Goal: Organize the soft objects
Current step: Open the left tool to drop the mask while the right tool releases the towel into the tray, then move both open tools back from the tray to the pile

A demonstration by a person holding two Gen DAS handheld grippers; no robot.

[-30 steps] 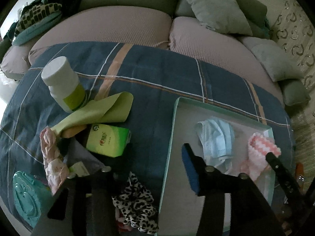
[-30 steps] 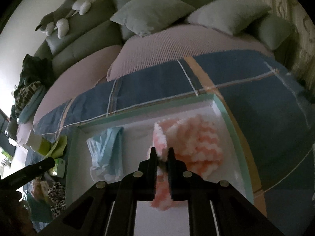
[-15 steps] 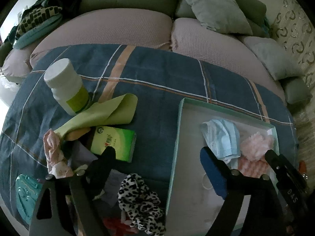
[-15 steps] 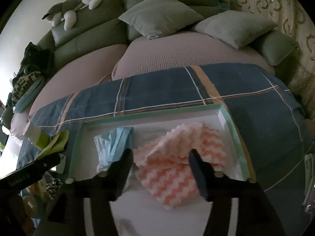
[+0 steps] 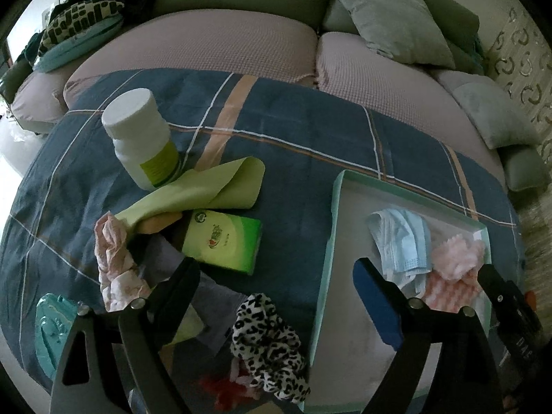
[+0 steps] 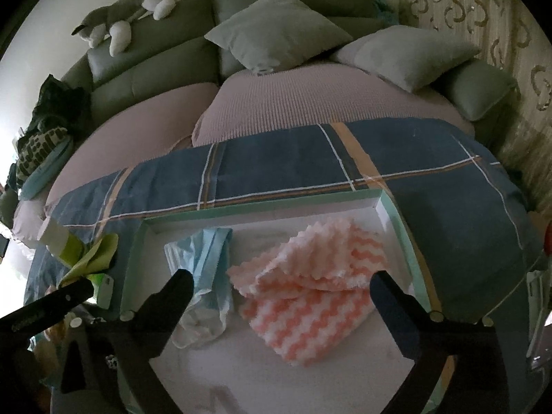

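Both grippers hang with jaws spread wide, holding nothing: the right gripper (image 6: 279, 289) over the tray (image 6: 396, 212), where the pink cloth (image 6: 310, 283) and face mask (image 6: 203, 262) lie; the left gripper (image 5: 276, 286) above a leopard scrunchie (image 5: 269, 345), partly hiding a grey cloth (image 5: 162, 258). Beyond stands a bottle (image 5: 141, 134).

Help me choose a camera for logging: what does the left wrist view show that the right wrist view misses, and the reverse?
Only the left wrist view shows the leopard scrunchie, the pink crumpled cloth and the teal lid, plus the open left gripper.

Only the right wrist view shows the plush husky on the sofa back, and the open right gripper over the tray.

Both show the tray holding the blue face mask and the pink zigzag cloth, with the white bottle outside it.
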